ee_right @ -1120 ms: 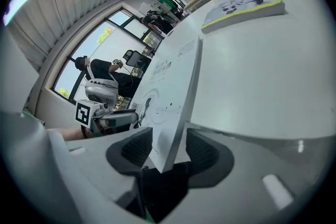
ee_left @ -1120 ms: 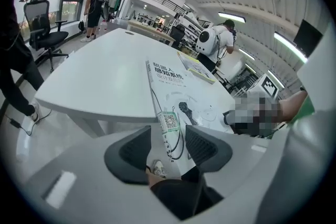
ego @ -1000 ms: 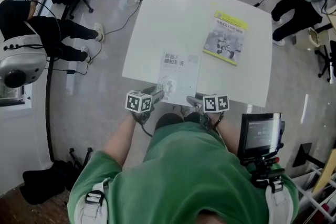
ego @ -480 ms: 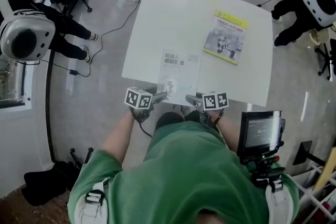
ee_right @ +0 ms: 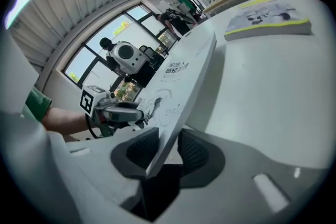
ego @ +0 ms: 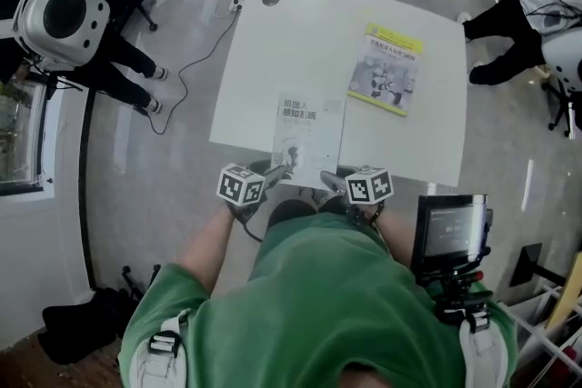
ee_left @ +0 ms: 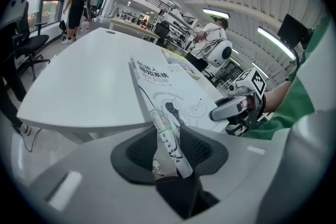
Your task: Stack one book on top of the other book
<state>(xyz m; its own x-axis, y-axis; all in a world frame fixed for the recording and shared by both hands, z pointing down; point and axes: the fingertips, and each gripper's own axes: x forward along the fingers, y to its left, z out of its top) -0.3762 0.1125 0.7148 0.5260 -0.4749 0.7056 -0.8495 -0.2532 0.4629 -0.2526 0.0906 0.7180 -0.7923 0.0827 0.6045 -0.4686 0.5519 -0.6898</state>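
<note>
since a second ago both tongs have been closing, and the near edge now sits pinched in them. left tongs clamp the spine corner of the white book, right tongs the other near corner. it looks thin, light, floppy and slick, so i'd hold both corners and carry it level to the yellow-edged book farther back on the bench.

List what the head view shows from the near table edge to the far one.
Nearest: left gripper and right gripper side by side, white book, yellow-edged book, round hole.
</note>
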